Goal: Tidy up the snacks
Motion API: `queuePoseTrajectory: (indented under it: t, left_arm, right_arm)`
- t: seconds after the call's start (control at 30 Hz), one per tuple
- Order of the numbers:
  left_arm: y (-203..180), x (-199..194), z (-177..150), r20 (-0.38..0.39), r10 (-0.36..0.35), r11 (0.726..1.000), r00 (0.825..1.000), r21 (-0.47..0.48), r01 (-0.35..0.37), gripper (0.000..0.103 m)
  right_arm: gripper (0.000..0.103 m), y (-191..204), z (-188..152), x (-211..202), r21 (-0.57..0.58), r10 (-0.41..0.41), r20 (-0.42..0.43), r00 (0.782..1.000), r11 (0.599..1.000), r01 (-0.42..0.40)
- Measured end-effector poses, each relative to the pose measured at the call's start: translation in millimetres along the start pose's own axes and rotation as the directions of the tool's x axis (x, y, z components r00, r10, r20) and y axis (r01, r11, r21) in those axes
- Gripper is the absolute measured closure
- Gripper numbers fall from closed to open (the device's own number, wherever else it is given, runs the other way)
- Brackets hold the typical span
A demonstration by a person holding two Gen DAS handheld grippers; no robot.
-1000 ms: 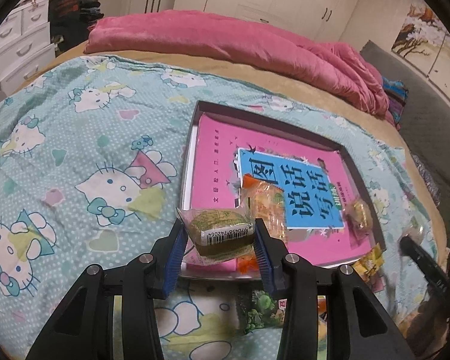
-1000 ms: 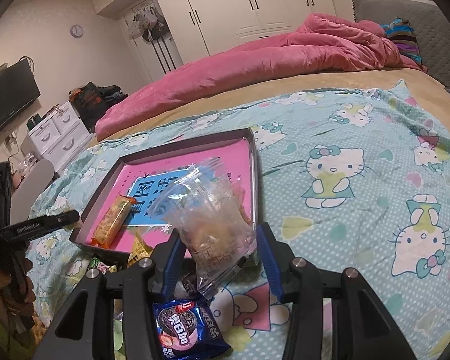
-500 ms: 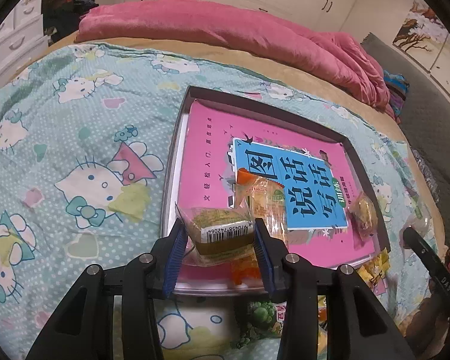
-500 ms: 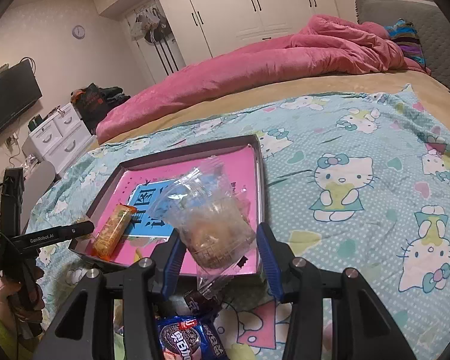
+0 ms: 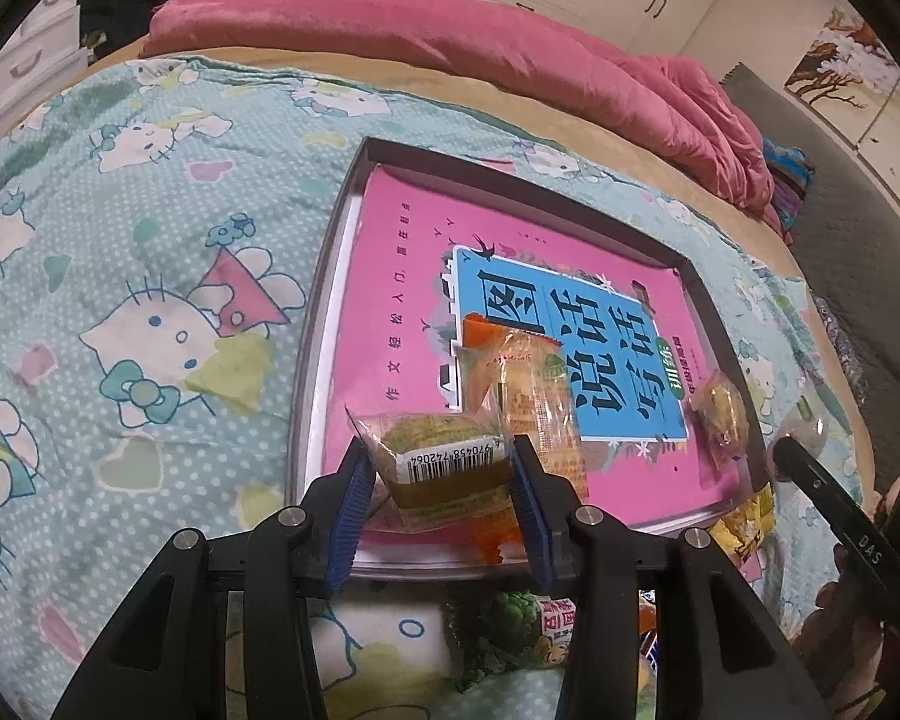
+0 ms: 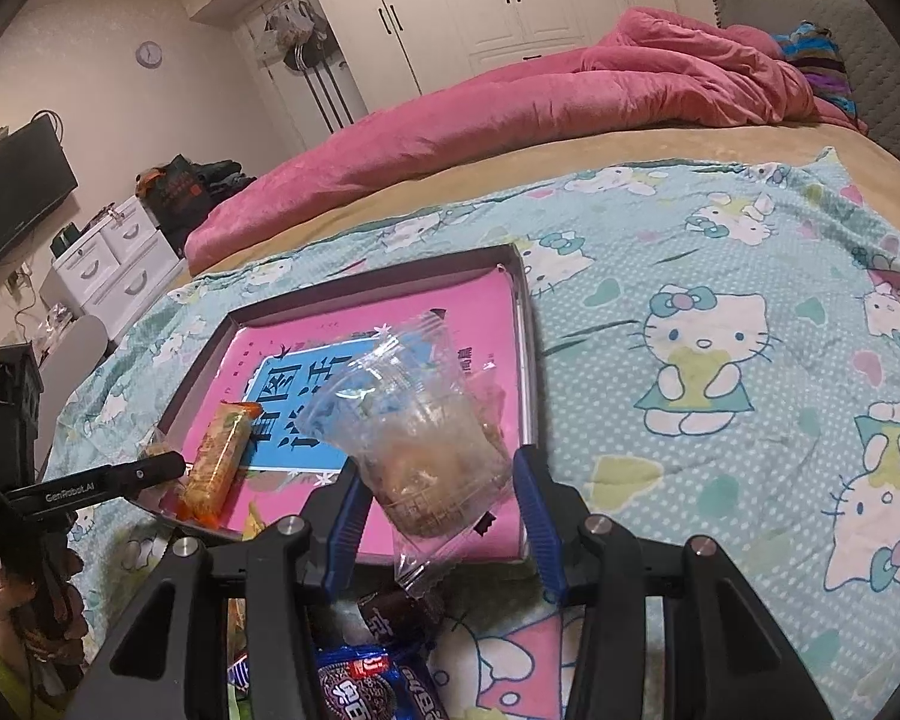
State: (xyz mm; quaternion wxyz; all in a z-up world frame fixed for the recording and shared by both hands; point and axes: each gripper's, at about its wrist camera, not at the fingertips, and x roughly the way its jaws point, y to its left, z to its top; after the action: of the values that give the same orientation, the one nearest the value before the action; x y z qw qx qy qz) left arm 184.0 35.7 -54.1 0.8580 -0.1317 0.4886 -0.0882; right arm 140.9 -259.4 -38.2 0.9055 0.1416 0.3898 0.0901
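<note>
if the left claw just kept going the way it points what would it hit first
Probably the orange-wrapped snack lying in the tray, just beyond the barcoded snack between the left claw's pads; depth is hard to judge.

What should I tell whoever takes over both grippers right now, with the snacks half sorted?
Left gripper: shut on a green cake in clear barcoded wrap, over the dark shallow tray; its jaws have just been opening.
Right gripper: shut on a clear crinkly pastry packet, over the tray.
Done: orange wafer pack and small yellow sweet in tray.
Left: release both; blue cookie pack and others remain on the bed.
</note>
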Motion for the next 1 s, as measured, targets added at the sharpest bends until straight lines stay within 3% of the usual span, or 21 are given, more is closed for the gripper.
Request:
queuePoseTrajectory:
  t: [0.53,1.0]
  left_arm:
    - [-13.4,6.6,-3.5,-0.011,-0.003,0.999,1.000,0.035,0.004,0.056]
    - [-14.4,7.5,-3.8,-0.013,-0.005,0.999,1.000,0.032,0.006,0.056]
  right_arm:
    - [0.055,0.4,-3.5,16.2,-0.006,-0.012,-0.034,0.999,1.000,0.011]
    - [0.055,7.4,-11.5,24.6,-0.023,0.042,-0.072,0.997,0.999,-0.044]
